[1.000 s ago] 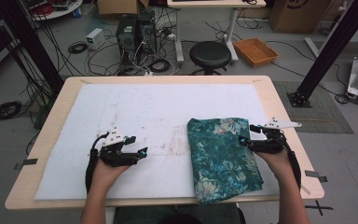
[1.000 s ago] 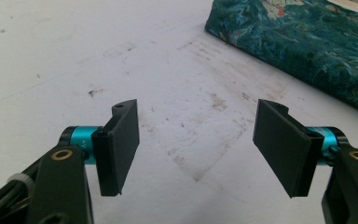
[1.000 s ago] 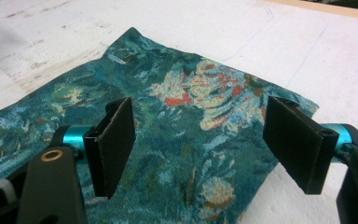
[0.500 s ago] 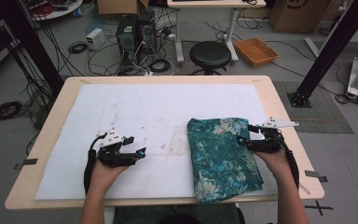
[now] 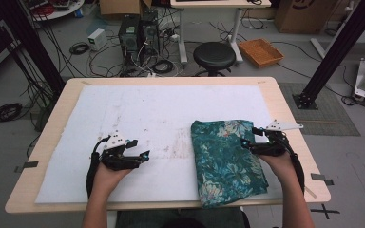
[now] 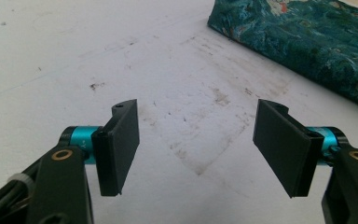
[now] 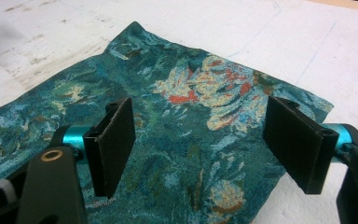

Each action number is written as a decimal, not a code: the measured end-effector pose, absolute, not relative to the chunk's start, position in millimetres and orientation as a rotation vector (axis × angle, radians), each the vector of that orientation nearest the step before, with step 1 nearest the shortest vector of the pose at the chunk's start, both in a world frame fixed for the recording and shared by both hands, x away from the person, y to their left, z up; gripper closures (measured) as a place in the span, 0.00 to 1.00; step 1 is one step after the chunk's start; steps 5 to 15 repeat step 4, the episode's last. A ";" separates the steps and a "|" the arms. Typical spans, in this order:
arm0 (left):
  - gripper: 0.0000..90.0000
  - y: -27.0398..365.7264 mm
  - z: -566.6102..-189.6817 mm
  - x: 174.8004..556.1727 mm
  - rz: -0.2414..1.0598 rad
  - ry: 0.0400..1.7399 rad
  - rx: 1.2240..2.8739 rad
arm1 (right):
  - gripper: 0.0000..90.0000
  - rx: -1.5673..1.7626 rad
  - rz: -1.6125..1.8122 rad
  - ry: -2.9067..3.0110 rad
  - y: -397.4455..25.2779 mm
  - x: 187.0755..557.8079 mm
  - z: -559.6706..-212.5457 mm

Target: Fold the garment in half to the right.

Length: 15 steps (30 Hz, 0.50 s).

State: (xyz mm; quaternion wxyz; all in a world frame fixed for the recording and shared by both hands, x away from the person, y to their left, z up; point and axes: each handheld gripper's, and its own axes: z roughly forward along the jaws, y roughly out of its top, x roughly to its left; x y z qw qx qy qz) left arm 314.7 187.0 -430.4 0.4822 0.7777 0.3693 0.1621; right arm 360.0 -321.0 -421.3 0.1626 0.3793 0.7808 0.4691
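- The folded teal floral cloth lay on the white mat that covered the wooden table, toward the right part of the mat, with its near end reaching the table's front edge.
- It lay flat as a long rectangle that ran from the middle of the mat down to that front edge, slightly skewed; its pattern showed orange and cream flowers on dark green-blue.
- The right gripper was at the cloth's right edge, near its far right corner, held in the person's right hand and aimed leftward across the fabric.
- In the right gripper view its jaws stood wide apart over the cloth — one on each side of the flowered patch, with nothing between them. Whether the pads touched the fabric could not be told.
- The left gripper was over the bare mat near the front left part of the table, well apart from the cloth and pointing toward it, held in the left hand.
- In the left gripper view its jaws were likewise spread wide — only stained white mat showed between them, and the cloth's edge lay farther off at the upper right.
- Smudged brown marks ran over the mat between the left gripper and the cloth.
- Beyond the table's far edge, on the floor, stood a black round stool, computer towers with tangled cables, and an orange tray.
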 end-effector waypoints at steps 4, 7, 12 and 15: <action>0.35 187.6 -429.6 314.8 0.397 0.899 1.893 | 0.29 1.075 1.343 2.224 -320.7 359.8 -420.8; 0.35 187.6 -429.6 314.8 0.397 0.899 1.893 | 0.29 1.075 1.343 2.224 -320.7 359.8 -420.8; 0.35 187.6 -429.6 314.8 0.397 0.899 1.893 | 0.29 1.075 1.343 2.224 -320.7 359.8 -420.8; 0.35 187.6 -429.6 314.8 0.397 0.899 1.893 | 0.29 1.075 1.343 2.224 -320.7 359.8 -420.8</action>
